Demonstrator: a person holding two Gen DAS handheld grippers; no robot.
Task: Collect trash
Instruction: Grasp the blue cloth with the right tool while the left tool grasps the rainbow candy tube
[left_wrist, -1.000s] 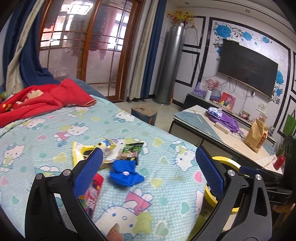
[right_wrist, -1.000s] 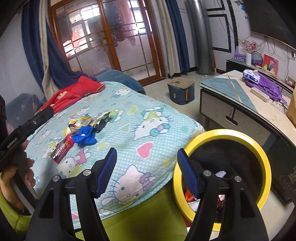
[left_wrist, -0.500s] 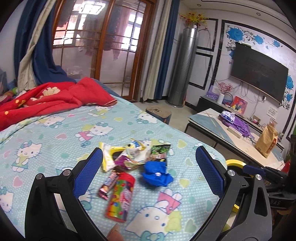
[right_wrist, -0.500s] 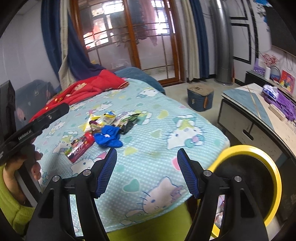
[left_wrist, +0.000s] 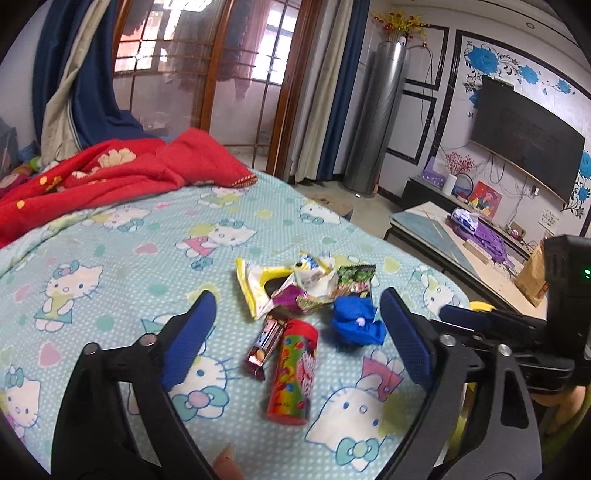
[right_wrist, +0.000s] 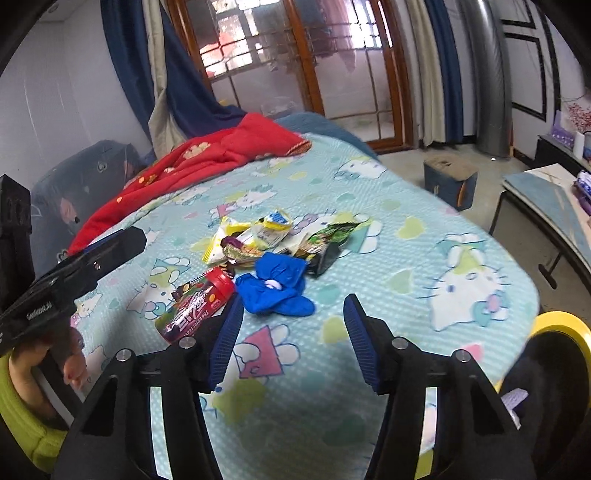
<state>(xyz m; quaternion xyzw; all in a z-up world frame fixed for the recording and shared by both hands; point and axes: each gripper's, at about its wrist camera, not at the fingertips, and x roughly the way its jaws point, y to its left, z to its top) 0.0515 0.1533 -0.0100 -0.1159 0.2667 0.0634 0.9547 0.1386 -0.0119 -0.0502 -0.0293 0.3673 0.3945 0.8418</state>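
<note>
Likely feather-light and floppy, the crumpled blue glove wants a pinch across its bunched middle. Both the right gripper and left gripper have jaws spread, closing, empty; the red candy tube beside it is stiff and may roll.

A lived-in home is shown: a bed covered with a cartoon-cat sheet and a red blanket, a wall-mounted television, curtained glass doors, and a low worktop cluttered with household things.
</note>
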